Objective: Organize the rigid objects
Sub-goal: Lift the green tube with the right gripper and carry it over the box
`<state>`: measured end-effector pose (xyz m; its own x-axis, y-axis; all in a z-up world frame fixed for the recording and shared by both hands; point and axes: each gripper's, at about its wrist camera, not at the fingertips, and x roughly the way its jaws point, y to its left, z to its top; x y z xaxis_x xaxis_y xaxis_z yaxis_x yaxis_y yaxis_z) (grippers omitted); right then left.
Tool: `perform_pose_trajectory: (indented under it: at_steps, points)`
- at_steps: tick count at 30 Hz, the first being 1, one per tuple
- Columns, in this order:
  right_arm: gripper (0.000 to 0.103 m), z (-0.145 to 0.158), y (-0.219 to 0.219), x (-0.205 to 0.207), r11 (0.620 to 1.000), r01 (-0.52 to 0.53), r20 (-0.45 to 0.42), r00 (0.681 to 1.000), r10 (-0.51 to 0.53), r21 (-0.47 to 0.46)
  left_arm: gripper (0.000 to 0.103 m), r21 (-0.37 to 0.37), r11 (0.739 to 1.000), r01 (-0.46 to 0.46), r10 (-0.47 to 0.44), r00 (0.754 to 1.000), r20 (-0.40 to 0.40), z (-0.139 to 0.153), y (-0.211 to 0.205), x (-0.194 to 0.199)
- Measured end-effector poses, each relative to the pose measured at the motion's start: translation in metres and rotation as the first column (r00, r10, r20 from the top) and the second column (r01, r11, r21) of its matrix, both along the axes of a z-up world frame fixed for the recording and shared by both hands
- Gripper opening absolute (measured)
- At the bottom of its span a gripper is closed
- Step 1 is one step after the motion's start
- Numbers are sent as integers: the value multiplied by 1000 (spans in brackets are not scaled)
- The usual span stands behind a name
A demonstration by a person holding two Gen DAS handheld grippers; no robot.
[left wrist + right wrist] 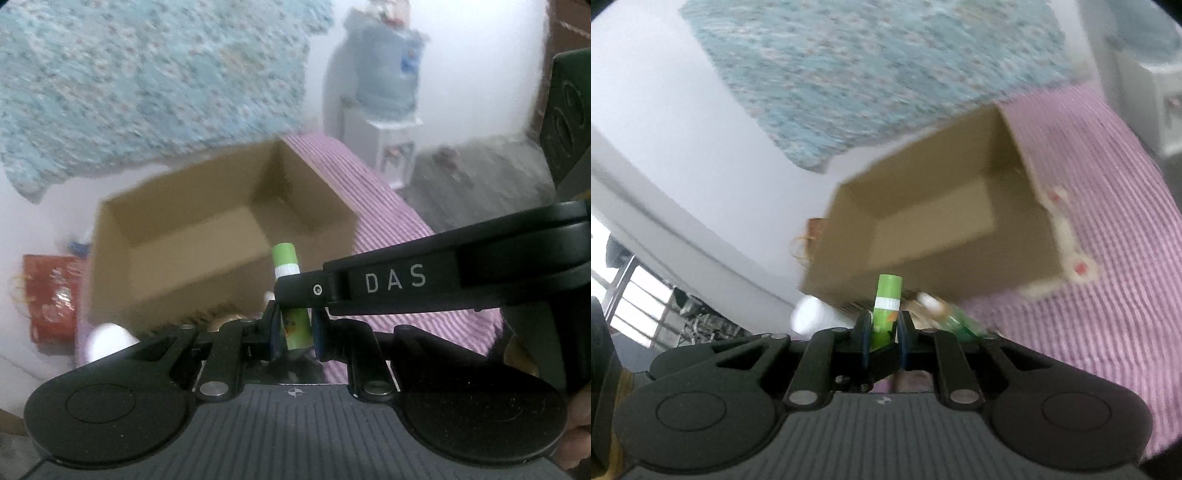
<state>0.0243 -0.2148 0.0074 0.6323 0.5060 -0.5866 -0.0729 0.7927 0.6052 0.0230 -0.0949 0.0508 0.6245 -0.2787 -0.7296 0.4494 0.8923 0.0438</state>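
While you are holding both grippers above the purple striped cloth (1108, 258), each one is carrying a green plastic tube with a white band under its cap. Your left gripper (293, 328) is pinching the left green tube (286, 266) low on its printed body, with the fingers pressed against its sides. Your right gripper (884, 334) is pinching the right green tube (886, 295) in the same way, and in the left wrist view its black arm is crossing just in front of the left tube. This closeness is the first risk, I think: if you are bringing the hands together, one gripper may knock the other tube and tilt it in the pads. Both tubes are standing almost upright, the right one leaning slightly, and much of their length is above the pads, so a sharp swing could make them slide or turn.

Just beyond the fingers, some small things are lying at the foot of the open brown cardboard box (923, 229), but they are too blurred to name. The box looks empty inside. Its near wall is rising between the tubes and the opening, so a tube carried too low could catch on this rim.
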Motion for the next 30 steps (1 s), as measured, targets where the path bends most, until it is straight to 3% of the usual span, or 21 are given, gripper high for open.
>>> perform_pose_trajectory:
  at_steps: [7, 13, 18, 23, 30]
  points:
    - [16, 47, 37, 53, 992, -126, 65, 990, 125, 11, 17, -3, 995, -99, 99, 994, 56, 37, 35, 34]
    - [16, 50, 60, 122, 975, -205, -6, 979, 206, 82, 17, -28, 988, -154, 152, 987, -55, 37, 60, 94]
    - [16, 22, 73, 186, 969, -214, -155, 960, 232, 127, 17, -5, 984, -178, 173, 965, -197, 8, 75, 148]
    - [16, -26, 85, 237, 968, -198, -317, 918, 238, 152, 17, 39, 979, -200, 201, 916, -347, -35, 82, 196]
    - [16, -82, 97, 277, 970, -173, -447, 864, 232, 170, 17, 121, 968, -220, 251, 862, -441, -74, 87, 234]
